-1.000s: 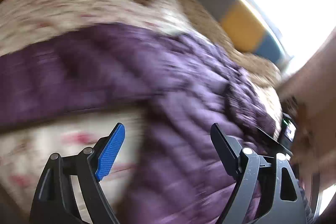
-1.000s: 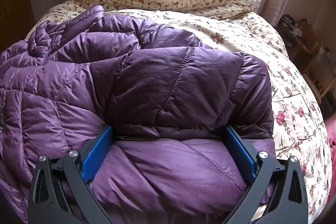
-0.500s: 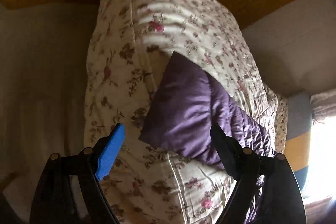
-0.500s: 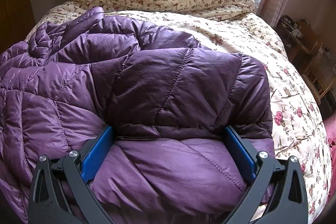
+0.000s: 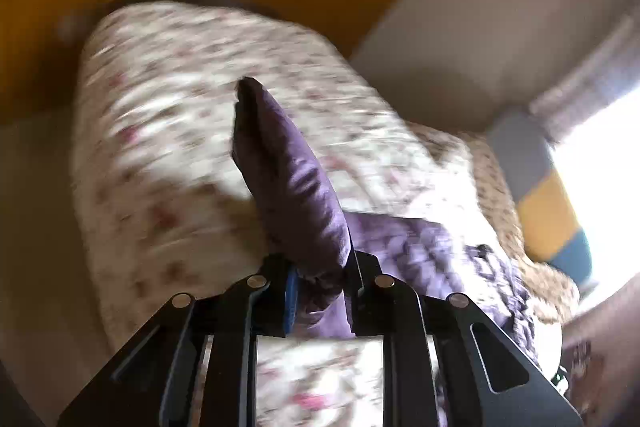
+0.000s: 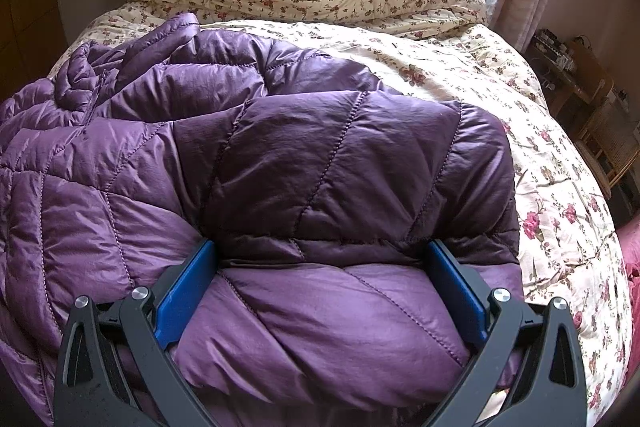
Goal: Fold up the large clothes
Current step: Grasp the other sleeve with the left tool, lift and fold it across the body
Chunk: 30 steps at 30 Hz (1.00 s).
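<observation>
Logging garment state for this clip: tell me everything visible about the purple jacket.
The jacket is a purple quilted puffer of shiny, nylon-like fabric with diagonal stitching. It lies crumpled on the floral bedspread, one section doubled over near the front and a zipper edge showing at the far left. The right gripper is open, its fingers straddling the fold and pressed into the padding. The left gripper is shut on a narrow purple flap, lifted above the bedspread.

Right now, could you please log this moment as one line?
left gripper: shut on jacket | right gripper: open, pressing jacket | bed
</observation>
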### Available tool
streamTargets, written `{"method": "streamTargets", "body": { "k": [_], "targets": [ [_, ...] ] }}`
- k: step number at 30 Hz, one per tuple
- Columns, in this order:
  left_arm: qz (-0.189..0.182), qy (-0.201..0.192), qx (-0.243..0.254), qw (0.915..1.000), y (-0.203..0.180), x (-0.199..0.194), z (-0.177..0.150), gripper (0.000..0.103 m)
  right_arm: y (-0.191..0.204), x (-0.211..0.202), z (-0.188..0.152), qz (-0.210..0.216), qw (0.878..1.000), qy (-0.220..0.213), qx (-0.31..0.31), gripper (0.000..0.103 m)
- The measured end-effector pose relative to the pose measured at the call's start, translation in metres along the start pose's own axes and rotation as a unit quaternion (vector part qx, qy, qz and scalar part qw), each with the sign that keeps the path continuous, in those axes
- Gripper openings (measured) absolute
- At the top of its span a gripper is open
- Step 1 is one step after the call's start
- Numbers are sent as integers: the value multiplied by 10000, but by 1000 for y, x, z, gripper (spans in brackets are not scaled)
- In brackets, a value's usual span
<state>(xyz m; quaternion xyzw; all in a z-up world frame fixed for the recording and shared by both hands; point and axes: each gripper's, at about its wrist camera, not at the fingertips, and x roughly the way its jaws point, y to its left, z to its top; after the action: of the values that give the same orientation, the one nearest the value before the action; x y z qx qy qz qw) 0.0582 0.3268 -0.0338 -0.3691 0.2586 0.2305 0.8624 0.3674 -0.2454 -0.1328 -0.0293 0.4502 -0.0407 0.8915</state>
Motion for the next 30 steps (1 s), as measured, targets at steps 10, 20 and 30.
{"method": "streamTargets", "body": {
  "k": [10,20,30],
  "targets": [
    [-1286,641,1160,9828,-161,72,-20,17,-1,0,-1,4,10000,-1,4,101],
    [-2524,1709,1931,9326,-310,137,-101,17,0,1,-1,20,10000,4,14,101],
    [-3417,2833,2517,8600,-389,163,-200,17,-1,1,-1,38,10000,2,26,101]
  ]
}}
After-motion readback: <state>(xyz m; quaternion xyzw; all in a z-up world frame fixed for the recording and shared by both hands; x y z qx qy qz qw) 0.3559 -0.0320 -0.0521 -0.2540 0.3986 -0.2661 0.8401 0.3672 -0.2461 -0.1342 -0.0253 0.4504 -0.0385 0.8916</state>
